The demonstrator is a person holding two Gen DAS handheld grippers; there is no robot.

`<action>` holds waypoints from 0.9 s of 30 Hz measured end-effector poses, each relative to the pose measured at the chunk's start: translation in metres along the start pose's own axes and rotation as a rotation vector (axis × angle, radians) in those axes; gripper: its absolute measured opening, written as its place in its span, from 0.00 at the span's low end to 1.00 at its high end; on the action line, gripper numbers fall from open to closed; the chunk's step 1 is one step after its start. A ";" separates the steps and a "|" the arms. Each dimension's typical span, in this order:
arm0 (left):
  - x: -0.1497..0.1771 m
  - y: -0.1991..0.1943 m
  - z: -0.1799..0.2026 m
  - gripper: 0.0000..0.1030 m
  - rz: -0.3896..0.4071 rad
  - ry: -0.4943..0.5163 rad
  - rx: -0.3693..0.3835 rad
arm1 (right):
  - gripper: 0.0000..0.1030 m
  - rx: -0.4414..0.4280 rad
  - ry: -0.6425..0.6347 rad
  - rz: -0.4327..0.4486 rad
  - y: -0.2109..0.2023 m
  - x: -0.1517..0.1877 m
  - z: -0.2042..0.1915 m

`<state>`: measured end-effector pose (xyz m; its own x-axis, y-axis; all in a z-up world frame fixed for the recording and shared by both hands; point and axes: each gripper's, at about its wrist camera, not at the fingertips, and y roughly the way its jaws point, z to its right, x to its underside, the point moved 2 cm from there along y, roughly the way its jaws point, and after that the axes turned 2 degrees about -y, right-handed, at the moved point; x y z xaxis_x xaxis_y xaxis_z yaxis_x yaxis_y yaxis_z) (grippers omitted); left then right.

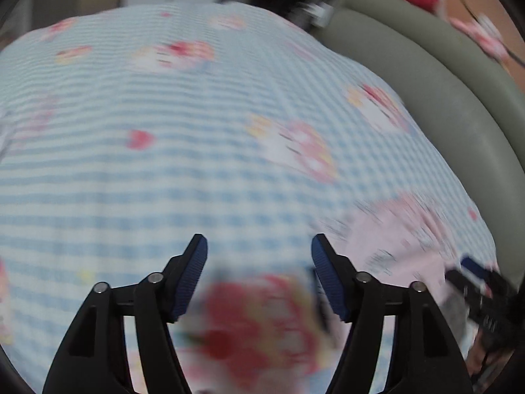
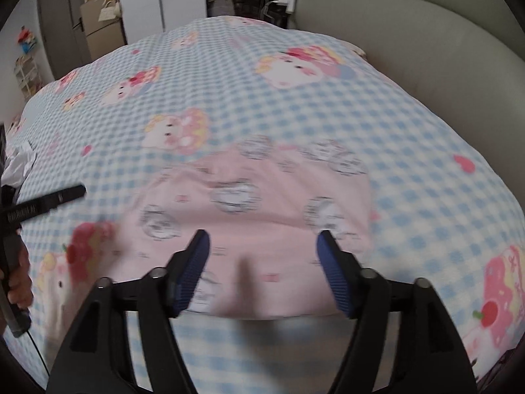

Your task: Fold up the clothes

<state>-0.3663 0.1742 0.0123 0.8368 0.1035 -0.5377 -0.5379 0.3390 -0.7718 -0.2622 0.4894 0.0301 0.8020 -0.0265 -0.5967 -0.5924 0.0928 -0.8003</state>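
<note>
A pale pink garment [image 2: 249, 216] printed with grey cartoon faces lies folded flat on a bed sheet [image 2: 410, 138] of blue-and-white check. In the right wrist view my right gripper [image 2: 262, 241] hovers above the garment's near edge, open, with nothing between its blue pads. In the left wrist view my left gripper [image 1: 259, 244] stands open over the bare sheet, and the pink garment [image 1: 403, 233] shows blurred to its right. The left gripper [image 2: 70, 193] also appears at the left edge of the right wrist view, held by a hand [image 2: 19, 275].
A grey padded headboard [image 2: 410, 26] curves along the bed's right and far side. The right gripper [image 1: 475, 279] shows at the lower right of the left wrist view. A dark cabinet with a cardboard box [image 2: 98, 16] stands beyond the bed's far left corner.
</note>
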 end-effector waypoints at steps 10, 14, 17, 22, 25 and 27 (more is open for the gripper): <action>-0.010 -0.097 -0.140 0.74 0.085 -0.052 -0.227 | 0.82 -0.084 0.005 0.028 -0.009 -0.022 -0.143; 0.002 -0.132 -0.184 0.76 0.079 -0.072 -0.259 | 0.82 -0.104 -0.031 0.012 -0.023 -0.019 -0.198; 0.010 -0.154 -0.202 0.76 0.088 -0.057 -0.286 | 0.82 -0.121 -0.043 0.032 -0.043 -0.012 -0.233; 0.034 -0.181 -0.214 0.78 0.090 -0.046 -0.298 | 0.82 -0.116 -0.059 0.034 -0.066 0.005 -0.269; 0.057 -0.197 -0.210 0.78 0.082 -0.026 -0.330 | 0.82 -0.110 -0.053 0.038 -0.081 0.017 -0.279; 0.074 -0.209 -0.206 0.78 0.081 -0.010 -0.354 | 0.82 -0.116 -0.045 0.052 -0.096 0.030 -0.283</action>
<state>-0.2134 -0.0817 0.0640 0.7901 0.1268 -0.5997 -0.6030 -0.0152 -0.7976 -0.2032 0.1983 0.0726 0.7712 0.0200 -0.6363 -0.6359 -0.0227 -0.7714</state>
